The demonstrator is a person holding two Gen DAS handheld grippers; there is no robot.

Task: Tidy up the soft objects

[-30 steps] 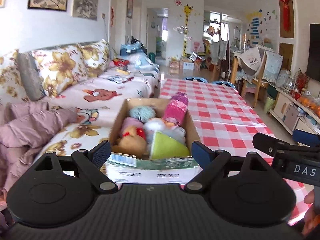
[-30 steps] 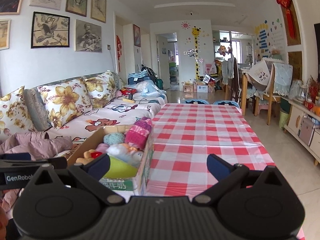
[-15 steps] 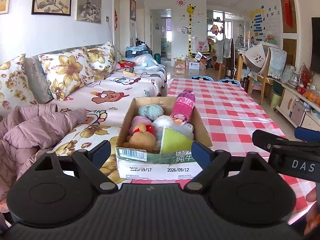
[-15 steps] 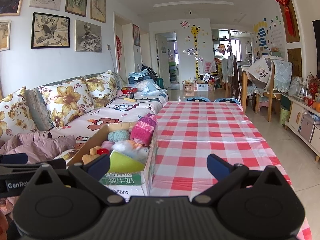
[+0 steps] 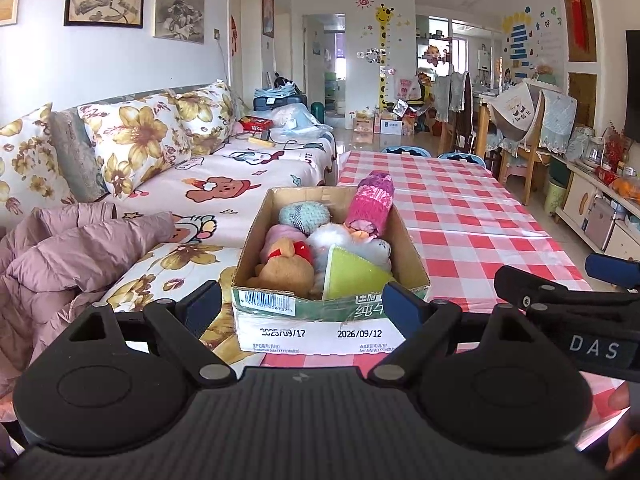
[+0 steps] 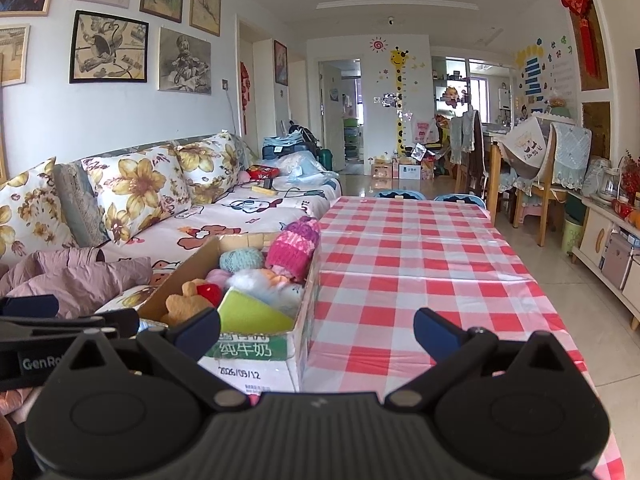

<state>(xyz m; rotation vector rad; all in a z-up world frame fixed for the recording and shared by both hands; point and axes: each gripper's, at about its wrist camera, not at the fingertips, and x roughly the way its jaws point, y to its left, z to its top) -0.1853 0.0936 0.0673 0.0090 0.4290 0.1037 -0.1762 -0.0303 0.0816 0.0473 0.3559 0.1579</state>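
A cardboard box (image 5: 320, 324) stands at the near left corner of the red-checked table (image 5: 472, 216). It holds several soft things: a tan plush (image 5: 286, 270), a green-yellow sponge (image 5: 352, 276), a pink knit piece (image 5: 370, 200), a teal ball (image 5: 304, 214) and white fluff (image 5: 340, 238). My left gripper (image 5: 302, 304) is open and empty just before the box. The box also shows in the right wrist view (image 6: 256, 352). My right gripper (image 6: 316, 328) is open and empty, to the right of the box above the table (image 6: 420, 260).
A sofa (image 5: 224, 184) with floral cushions (image 5: 136, 140) and a mauve jacket (image 5: 76, 256) runs along the table's left side. Chairs (image 5: 516, 120) and a low cabinet (image 5: 600, 208) stand at the right. The right gripper's body (image 5: 560, 304) shows in the left wrist view.
Both grippers have pulled back and risen a little, so the box's front face with its date print shows in full. Both stay open and empty.
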